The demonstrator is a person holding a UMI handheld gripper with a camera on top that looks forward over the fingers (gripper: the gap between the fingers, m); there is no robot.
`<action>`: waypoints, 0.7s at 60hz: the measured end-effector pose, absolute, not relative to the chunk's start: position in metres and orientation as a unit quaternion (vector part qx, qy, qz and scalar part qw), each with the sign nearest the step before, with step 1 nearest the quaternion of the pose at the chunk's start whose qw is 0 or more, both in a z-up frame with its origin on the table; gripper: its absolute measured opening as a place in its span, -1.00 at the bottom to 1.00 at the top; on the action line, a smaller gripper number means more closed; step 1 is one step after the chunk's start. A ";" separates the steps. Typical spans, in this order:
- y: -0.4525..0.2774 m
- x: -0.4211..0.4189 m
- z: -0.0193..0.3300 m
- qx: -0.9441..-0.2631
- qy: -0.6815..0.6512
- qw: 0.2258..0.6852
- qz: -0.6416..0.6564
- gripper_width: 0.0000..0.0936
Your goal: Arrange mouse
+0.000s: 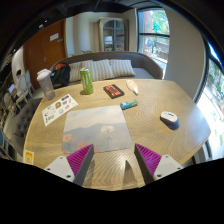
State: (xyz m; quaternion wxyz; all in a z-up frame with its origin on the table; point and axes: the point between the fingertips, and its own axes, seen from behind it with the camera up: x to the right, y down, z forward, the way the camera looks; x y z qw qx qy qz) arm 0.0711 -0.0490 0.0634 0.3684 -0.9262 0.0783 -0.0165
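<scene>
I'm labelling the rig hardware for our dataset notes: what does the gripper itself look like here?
The gripper shows two pale, whitish fingers, blocky and angular. Each bears a magenta pad on its inner face, ridged with fine lines. No cables, markings, hand or sleeve show.

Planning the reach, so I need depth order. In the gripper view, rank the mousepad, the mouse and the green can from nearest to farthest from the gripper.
From the open gripper:
1. Mousepad: on the table just ahead of the fingers.
2. Mouse: farther out, off to the right of the mousepad.
3. Green can: upright near the table's far edge, left of centre.
</scene>
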 end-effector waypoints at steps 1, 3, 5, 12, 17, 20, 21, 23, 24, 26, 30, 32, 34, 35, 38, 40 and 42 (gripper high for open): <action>-0.049 0.073 0.063 -0.926 0.081 0.368 -0.018 0.80; -0.050 0.079 0.062 -0.925 0.086 0.369 -0.022 0.80; -0.051 0.086 0.061 -0.925 0.091 0.369 -0.024 0.80; -0.050 0.125 0.053 -0.924 0.092 0.371 -0.031 0.80; -0.050 0.164 0.043 -0.923 0.085 0.371 -0.049 0.80; -0.050 0.192 0.037 -0.922 0.085 0.373 -0.060 0.80; -0.050 0.202 0.034 -0.922 0.085 0.373 -0.062 0.80; -0.051 0.221 0.029 -0.922 0.086 0.370 -0.068 0.79; -0.051 0.231 0.027 -0.922 0.087 0.370 -0.072 0.79; -0.051 0.251 0.022 -0.922 0.088 0.369 -0.079 0.80; -0.049 0.288 0.011 -0.923 0.088 0.363 -0.089 0.80; -0.047 0.302 0.006 -0.924 0.085 0.363 -0.090 0.79; -0.043 0.315 0.002 -0.924 0.082 0.363 -0.090 0.79; -0.041 0.321 0.000 -0.924 0.080 0.363 -0.089 0.79; -0.034 0.333 -0.006 -0.926 0.076 0.362 -0.082 0.79; -0.028 0.340 -0.010 -0.926 0.071 0.363 -0.078 0.78; -0.022 0.346 -0.014 -0.926 0.065 0.365 -0.074 0.78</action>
